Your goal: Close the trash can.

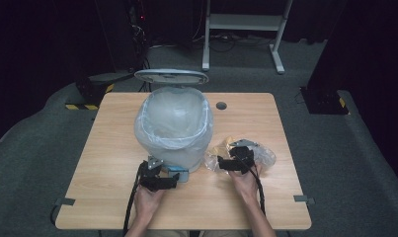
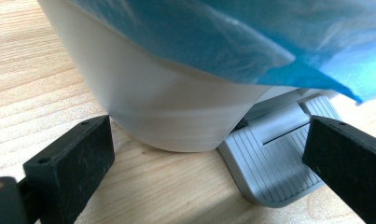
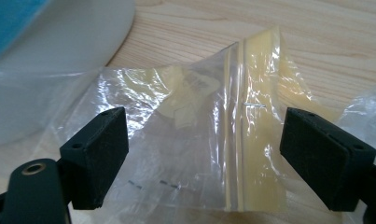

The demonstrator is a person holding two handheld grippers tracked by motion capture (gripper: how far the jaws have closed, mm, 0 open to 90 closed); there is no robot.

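Note:
A white pedal bin [image 1: 174, 131] with a translucent liner stands mid-table, and its lid [image 1: 172, 76] is up. My left gripper [image 1: 159, 173] rests on the table at the bin's front base. In the left gripper view it [image 2: 204, 135] is open, facing the bin wall [image 2: 176, 112], with the grey pedal [image 2: 274, 163] just inside the right jaw. Right of the bin lie crumpled clear plastic bags [image 1: 263, 155]. My right gripper [image 1: 238, 155] hovers over them. In the right gripper view it [image 3: 206, 126] stands open, and a clear zip bag [image 3: 199, 154] with yellowish edges lies between the jaws, untouched by the pads.
The wooden table [image 1: 112, 148] has a cable hole [image 1: 221, 105] behind the bin. Beyond the far edge stand a white desk frame [image 1: 243, 29] and a dark base with yellow stripes [image 1: 90, 96] on grey carpet.

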